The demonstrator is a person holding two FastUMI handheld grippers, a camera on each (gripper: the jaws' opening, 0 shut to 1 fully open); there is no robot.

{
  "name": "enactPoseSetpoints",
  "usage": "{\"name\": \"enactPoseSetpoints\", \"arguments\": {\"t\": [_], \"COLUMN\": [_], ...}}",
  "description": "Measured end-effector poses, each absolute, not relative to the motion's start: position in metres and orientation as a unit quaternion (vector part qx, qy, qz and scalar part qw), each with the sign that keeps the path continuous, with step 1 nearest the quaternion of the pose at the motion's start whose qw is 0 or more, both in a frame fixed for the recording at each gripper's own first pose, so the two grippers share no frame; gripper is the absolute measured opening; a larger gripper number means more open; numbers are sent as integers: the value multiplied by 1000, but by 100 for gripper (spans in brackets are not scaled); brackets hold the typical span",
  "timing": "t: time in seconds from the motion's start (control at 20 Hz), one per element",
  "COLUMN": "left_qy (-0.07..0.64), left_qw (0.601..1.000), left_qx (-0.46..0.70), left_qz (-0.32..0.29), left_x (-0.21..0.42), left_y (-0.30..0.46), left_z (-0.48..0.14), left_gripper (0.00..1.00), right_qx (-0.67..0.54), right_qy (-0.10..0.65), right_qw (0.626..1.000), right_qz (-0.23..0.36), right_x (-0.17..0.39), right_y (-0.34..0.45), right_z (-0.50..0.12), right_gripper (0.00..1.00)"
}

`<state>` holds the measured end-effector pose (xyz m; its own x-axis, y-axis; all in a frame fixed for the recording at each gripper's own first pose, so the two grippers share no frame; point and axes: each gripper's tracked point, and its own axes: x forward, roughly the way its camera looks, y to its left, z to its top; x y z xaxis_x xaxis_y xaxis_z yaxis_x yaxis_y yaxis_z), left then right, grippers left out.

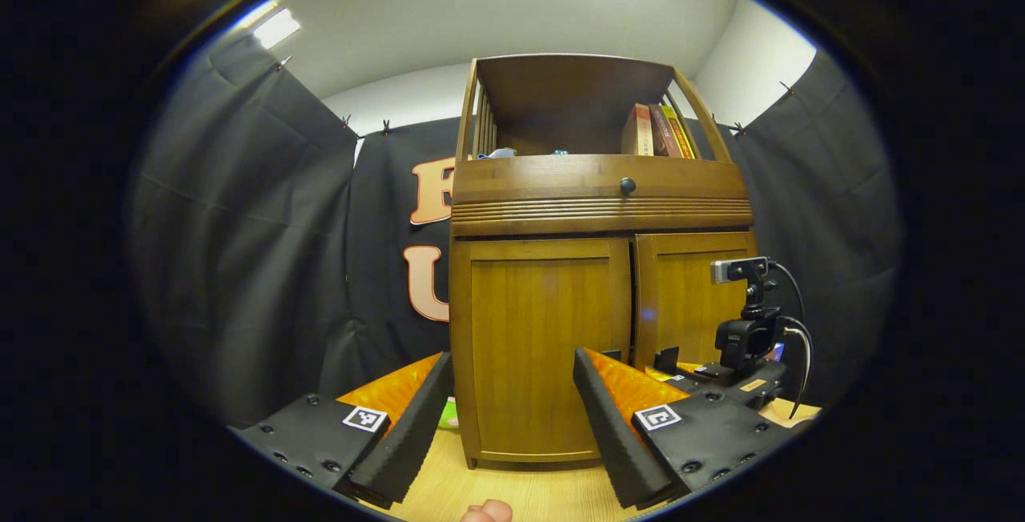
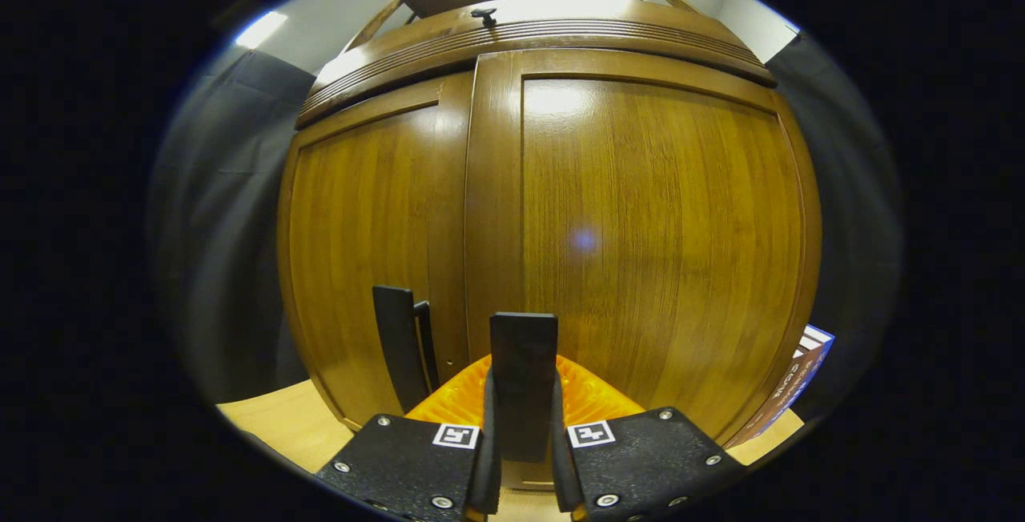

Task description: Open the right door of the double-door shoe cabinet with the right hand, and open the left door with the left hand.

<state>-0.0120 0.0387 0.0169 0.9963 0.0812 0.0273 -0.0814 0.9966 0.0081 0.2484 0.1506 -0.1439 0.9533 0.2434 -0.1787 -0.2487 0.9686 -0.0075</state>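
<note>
Wood cabinet (image 1: 596,266), flat-panel doors, round knob (image 1: 627,185).

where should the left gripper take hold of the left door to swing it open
By the upright bar handle at the left door's inner edge, beside the centre seam. Come straight from the front, left gripper open, one finger each side: the bar is narrow, vertical and stands off the panel.
</note>
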Motion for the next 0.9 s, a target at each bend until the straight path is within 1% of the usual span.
{"name": "enactPoseSetpoints", "arguments": {"t": [0.05, 0.1, 0.15, 0.25, 0.3, 0.35, 0.9], "left_qy": [-12, -10, -9, -7, -7, -6, -4], "left_qw": [999, 999, 999, 999, 999, 999, 999], "left_qx": [3, 0, -3, -5, -5, -4, -5], "left_qz": [40, 38, 36, 35, 35, 34, 35], "left_x": [-14, -15, -15, -16, -16, -16, -19], "left_y": [37, 35, 32, 28, 27, 26, 15], "left_z": [16, 16, 15, 13, 14, 14, 9], "left_gripper": [95, 95, 95, 95, 95, 95, 95], "right_qx": [-11, -8, -7, -8, -7, -5, 6], "right_qy": [90, 88, 85, 82, 83, 83, 89], "right_qw": [988, 987, 987, 987, 986, 986, 986], "right_qz": [127, 131, 133, 138, 141, 144, 144], "right_x": [246, 243, 237, 230, 228, 223, 167], "right_y": [152, 152, 150, 148, 147, 147, 110], "right_z": [-142, -140, -140, -136, -134, -134, -124], "right_gripper": [26, 17, 26, 26, 21, 26, 26]}}
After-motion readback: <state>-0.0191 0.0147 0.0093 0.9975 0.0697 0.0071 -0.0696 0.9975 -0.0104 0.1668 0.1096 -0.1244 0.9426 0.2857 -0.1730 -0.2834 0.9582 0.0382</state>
